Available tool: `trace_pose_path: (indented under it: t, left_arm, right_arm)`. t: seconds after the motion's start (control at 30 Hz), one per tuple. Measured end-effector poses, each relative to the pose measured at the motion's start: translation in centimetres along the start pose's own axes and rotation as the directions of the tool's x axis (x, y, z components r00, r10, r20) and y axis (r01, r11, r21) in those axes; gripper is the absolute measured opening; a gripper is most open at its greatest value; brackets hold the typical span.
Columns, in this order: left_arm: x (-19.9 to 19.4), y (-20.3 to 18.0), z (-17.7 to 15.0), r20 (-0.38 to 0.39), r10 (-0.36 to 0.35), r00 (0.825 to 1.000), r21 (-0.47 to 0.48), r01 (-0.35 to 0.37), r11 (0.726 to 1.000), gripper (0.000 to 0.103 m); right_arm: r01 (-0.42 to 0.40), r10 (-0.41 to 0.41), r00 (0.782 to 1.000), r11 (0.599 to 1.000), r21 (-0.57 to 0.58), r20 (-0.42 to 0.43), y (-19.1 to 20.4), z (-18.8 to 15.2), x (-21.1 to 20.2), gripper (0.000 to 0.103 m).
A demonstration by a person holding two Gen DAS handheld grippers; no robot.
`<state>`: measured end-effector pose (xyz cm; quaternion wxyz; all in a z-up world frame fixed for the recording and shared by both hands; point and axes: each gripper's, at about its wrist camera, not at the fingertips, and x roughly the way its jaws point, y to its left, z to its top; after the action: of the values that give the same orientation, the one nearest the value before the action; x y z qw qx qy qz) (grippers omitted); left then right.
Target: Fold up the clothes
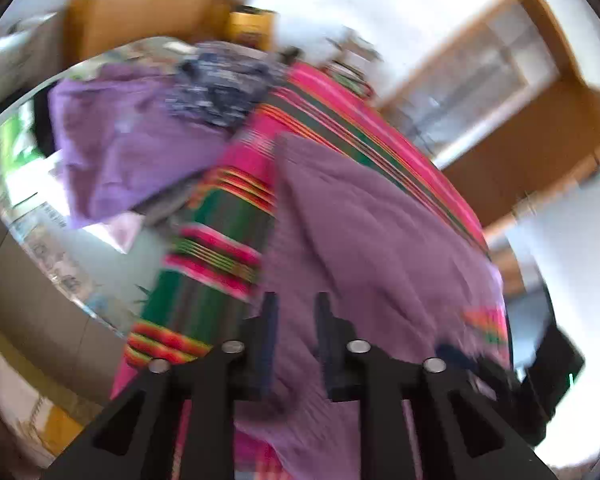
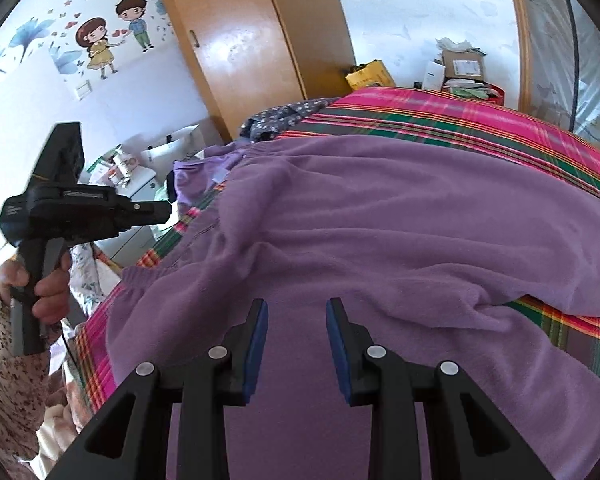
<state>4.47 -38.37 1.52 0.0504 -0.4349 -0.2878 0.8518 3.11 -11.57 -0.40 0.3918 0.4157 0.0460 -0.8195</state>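
Lying across the striped bedspread (image 2: 440, 114), the purple fleece garment (image 2: 380, 232) is spread wide but rumpled, with a thick ridge of folds running toward its right edge and a gathered hem at its near left side. Folding it well, to my eye, starts with flattening that ridge so that no fold traps the bulk beneath it.

The right gripper (image 2: 297, 312) hovers over the near part of the fleece, its blue-padded jaws standing apart with nothing between them; only cloth shows below the gap. The left gripper (image 1: 296, 312) also has a gap between its jaws and holds nothing that I can see, though its view is blurred. In the right wrist view it is raised off the bed's left side, in the person's hand (image 2: 40, 280), apart from the garment.

A sound next move would be to take two matching points on one edge, say the hem corners, pinching a single layer and lifting both evenly so the fold line falls straight. Fleece is limp and clings to itself, so dragging is likely to bunch it.

Farther off lie another purple garment (image 1: 132, 148) and a dark patterned one (image 1: 220, 88), beyond them a wooden wardrobe (image 2: 252, 40).
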Motion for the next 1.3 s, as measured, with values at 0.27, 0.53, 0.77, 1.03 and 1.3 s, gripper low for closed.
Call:
trace_pose_path:
  t: [0.27, 0.53, 0.77, 1.03, 1.3]
  left_arm:
    - [1.4, 0.4, -0.5, -0.152, -0.001, 0.988, 0.020, 0.004, 1.000, 0.023]
    - [2.0, 1.8, -1.7, -0.331, -0.168, 0.929, -0.017, 0.173, 0.985, 0.024]
    - [0.7, 3.8, -2.1, -0.336, -0.228, 0.914, -0.058, 0.221, 0.974, 0.024]
    - [1.5, 2.3, -2.4, -0.363, -0.144, 0.920, 0.067, 0.180, 0.981, 0.024]
    - [-0.2, 4.1, -2.4, -0.290, -0.192, 0.938, 0.021, 0.206, 0.978, 0.011]
  right_arm:
    - [-0.027, 0.027, 1.000, 1.000, -0.015, -0.002, 1.1, -0.4, -0.3, 0.031]
    - [-0.038, 0.038, 0.999, 0.999, -0.015, -0.011, 1.6, -0.7, -0.3, 0.031]
    - [-0.041, 0.040, 0.999, 0.999, -0.022, -0.021, 2.1, -0.8, 0.0, 0.031]
    - [-0.039, 0.038, 0.999, 0.999, -0.031, -0.034, 2.8, -0.9, 0.4, 0.031]
    - [-0.033, 0.032, 0.999, 0.999, -0.036, -0.044, 3.0, -0.8, 0.7, 0.031]
